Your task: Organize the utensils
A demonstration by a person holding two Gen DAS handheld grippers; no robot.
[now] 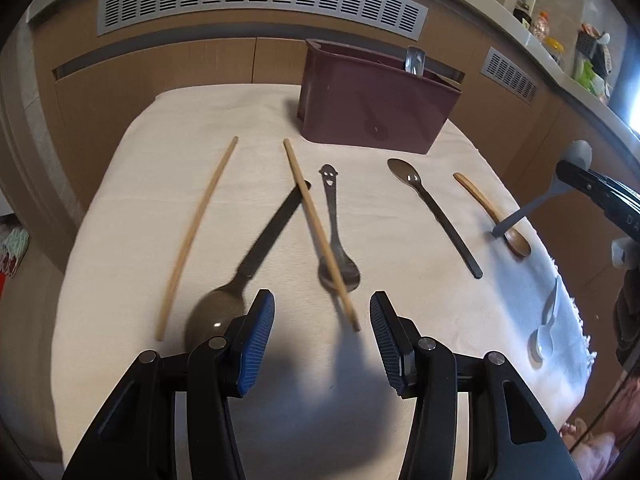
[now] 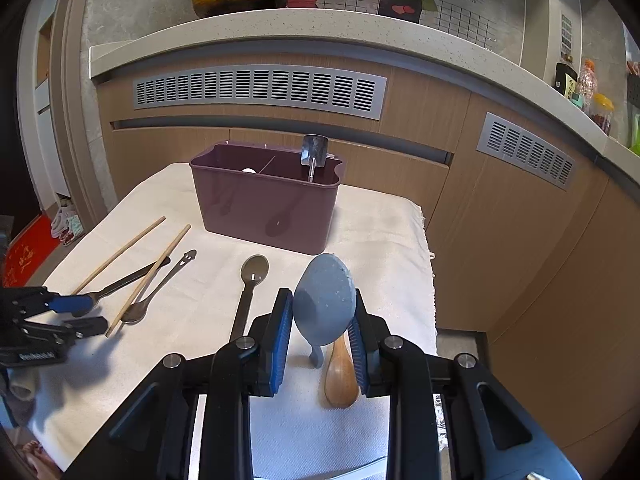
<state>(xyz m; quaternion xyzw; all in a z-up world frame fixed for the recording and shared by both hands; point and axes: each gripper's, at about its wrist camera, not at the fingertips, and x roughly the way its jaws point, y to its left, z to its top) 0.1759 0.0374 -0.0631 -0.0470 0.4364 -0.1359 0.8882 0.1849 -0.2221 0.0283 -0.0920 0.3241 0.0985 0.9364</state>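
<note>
A maroon utensil holder [image 1: 372, 108] stands at the back of the cloth-covered table, also in the right wrist view [image 2: 268, 204], with a metal utensil [image 2: 314, 152] in it. My left gripper [image 1: 322, 316] is open, low over a chopstick [image 1: 320, 236] that crosses a smiley-handled spoon [image 1: 336, 240]; a black-handled spoon [image 1: 240, 280] lies at its left finger. My right gripper [image 2: 320, 320] is shut on the bowl of a grey spoon [image 2: 326, 300], handle pointing down; it also shows in the left wrist view [image 1: 536, 200]. A wooden spoon [image 2: 340, 376] lies beneath it.
A second chopstick [image 1: 196, 236] lies at the left. A dark long spoon [image 1: 436, 216] lies in the middle, and a white spoon [image 1: 544, 328] near the right edge. A wooden cabinet with vents [image 2: 260, 92] stands behind the table.
</note>
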